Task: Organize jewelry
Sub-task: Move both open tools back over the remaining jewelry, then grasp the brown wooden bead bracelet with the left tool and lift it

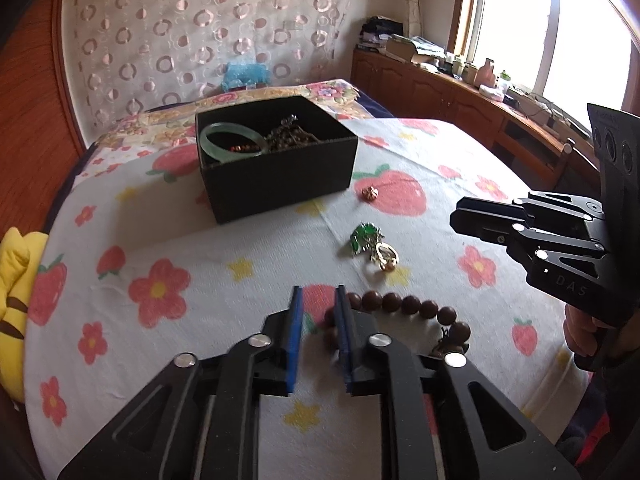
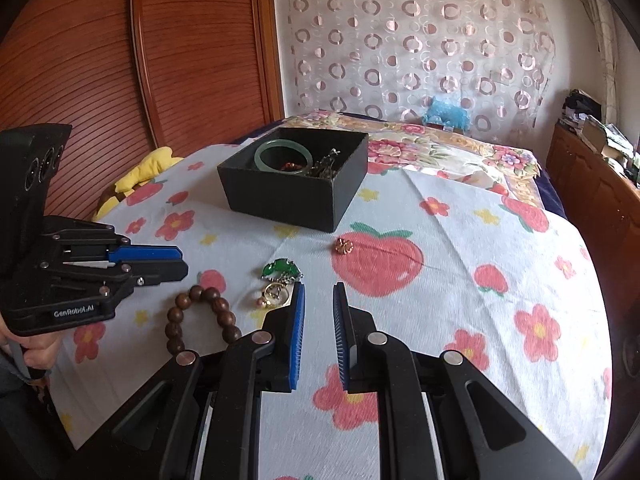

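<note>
A black box [image 1: 280, 178] [image 2: 294, 196] on the flowered cloth holds a pale green bangle [image 1: 230, 140] [image 2: 283, 156] and dark chains. On the cloth lie a brown bead bracelet [image 1: 404, 306] [image 2: 200, 312], a green pendant [image 1: 366, 236] [image 2: 280, 270], a gold ring piece [image 1: 386, 258] [image 2: 274, 294] and a small rose-gold charm [image 1: 369, 193] [image 2: 344, 245]. My left gripper [image 1: 318, 300] [image 2: 180, 260] is open, its right finger at the bracelet's left end. My right gripper [image 2: 319, 292] [image 1: 460, 220] is open and empty, right of the ring piece.
A yellow plush toy [image 1: 14, 276] [image 2: 148, 170] lies at the bed's left edge. A wooden wardrobe [image 2: 120, 60] stands left, a wooden sideboard [image 1: 460, 92] with clutter under the window right. A patterned curtain [image 1: 200, 28] hangs behind.
</note>
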A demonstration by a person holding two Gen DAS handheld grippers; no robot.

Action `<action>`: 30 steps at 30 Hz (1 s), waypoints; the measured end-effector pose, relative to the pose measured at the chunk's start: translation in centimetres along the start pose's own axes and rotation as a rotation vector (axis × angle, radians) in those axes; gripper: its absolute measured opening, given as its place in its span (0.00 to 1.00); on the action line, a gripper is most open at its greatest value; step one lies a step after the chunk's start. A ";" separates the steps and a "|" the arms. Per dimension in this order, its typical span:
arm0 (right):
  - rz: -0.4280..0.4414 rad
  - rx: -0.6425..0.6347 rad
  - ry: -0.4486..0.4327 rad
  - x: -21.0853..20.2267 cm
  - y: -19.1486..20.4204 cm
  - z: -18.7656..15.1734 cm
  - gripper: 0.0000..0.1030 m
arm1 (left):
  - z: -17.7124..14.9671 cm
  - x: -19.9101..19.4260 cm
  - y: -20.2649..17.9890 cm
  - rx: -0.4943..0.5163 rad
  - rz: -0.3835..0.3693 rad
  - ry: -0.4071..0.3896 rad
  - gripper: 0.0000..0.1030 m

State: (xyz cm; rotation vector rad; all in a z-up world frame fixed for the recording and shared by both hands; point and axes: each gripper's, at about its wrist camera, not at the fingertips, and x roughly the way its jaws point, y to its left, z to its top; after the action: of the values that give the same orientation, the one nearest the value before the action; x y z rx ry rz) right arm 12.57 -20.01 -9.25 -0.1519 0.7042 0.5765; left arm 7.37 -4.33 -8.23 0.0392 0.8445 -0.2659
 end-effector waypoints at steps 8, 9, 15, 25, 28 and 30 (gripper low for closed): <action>-0.009 0.011 0.001 0.2 -0.3 -0.4 0.16 | -0.6 1.3 -0.7 0.001 0.000 0.046 0.17; -0.010 0.012 0.003 0.2 -0.3 -0.5 0.16 | -0.6 1.4 -0.8 0.003 0.000 0.051 0.17; -0.032 0.015 0.021 0.6 -0.3 -0.5 0.16 | -0.4 2.3 -1.7 0.031 0.025 0.060 0.26; -0.027 0.029 0.038 1.0 -0.5 -0.6 0.16 | -0.9 1.7 -1.3 0.041 0.032 0.048 0.12; -0.028 0.026 0.045 1.2 -0.5 -0.5 0.16 | -0.7 0.4 -0.7 0.020 0.020 0.014 0.12; -0.028 0.025 0.049 1.3 -0.4 -0.5 0.16 | -0.6 -0.6 -0.5 0.007 0.015 -0.011 0.12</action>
State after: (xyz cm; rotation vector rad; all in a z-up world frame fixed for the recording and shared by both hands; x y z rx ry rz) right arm 13.33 -19.88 -10.51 -0.1533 0.7550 0.5382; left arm 6.41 -4.61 -8.19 0.0501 0.8316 -0.2548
